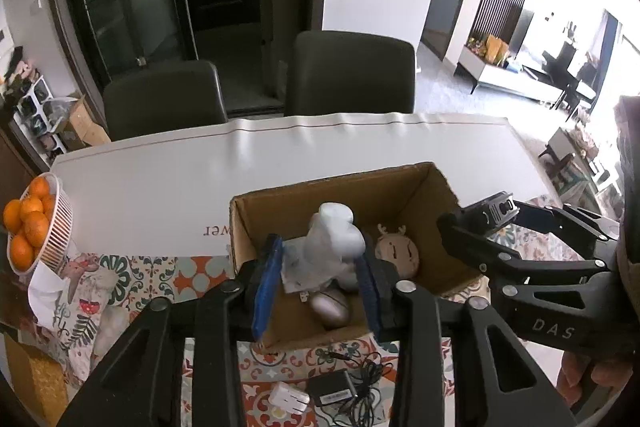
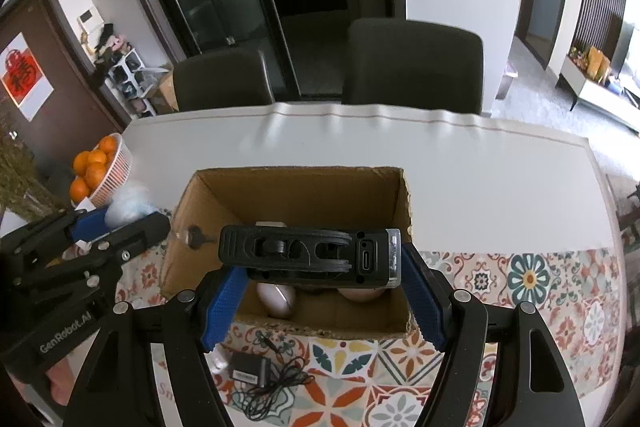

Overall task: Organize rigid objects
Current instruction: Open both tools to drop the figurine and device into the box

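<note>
Two loads hang mid-frame over the cardboard box (image 2: 304, 187): our left gripper (image 1: 318, 283) clamps a white wrapped item (image 1: 334, 239), our right gripper (image 2: 320, 301) a black device (image 2: 308, 255); dropping together, they could collide.

Daylight glare blown out at right, fisheye-curved edges, dark corners

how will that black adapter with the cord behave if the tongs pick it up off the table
The black adapter looks boxy and rigid, so it probably grips firmly and won't roll. Its thin cord lies in loose tangled loops, so it will likely dangle and could snag the cardboard box rim.
</note>
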`<state>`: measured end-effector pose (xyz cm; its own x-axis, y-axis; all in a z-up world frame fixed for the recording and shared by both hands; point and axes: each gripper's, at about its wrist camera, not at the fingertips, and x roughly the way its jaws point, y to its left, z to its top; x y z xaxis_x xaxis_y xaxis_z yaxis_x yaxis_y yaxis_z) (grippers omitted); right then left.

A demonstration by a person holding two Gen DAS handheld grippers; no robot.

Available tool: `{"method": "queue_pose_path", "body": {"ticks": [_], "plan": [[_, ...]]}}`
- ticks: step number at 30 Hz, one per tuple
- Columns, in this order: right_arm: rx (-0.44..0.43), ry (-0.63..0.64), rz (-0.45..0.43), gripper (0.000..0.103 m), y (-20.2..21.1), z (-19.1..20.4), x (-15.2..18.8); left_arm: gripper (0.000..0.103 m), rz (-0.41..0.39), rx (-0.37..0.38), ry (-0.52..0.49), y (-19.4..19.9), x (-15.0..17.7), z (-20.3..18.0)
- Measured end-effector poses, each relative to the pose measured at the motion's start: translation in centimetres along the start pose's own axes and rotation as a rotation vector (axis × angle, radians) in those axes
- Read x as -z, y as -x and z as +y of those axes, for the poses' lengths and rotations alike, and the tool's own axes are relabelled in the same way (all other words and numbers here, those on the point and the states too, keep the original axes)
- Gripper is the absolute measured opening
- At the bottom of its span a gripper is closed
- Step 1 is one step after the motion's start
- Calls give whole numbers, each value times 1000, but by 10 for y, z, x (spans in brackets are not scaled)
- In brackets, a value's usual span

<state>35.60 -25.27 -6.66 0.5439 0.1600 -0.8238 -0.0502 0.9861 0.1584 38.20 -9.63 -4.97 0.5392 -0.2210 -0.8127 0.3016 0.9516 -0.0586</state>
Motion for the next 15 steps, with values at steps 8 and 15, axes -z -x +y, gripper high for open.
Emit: {"method": "queue_pose_path", "body": {"ticks": [8,15], "plan": [[11,-3,23,73,-13,-2,-3,39,-2,-51,-11,-4,-3,4],[16,21,33,73,-20,9,0,63,-23,-138,10,4,9,20]]}}
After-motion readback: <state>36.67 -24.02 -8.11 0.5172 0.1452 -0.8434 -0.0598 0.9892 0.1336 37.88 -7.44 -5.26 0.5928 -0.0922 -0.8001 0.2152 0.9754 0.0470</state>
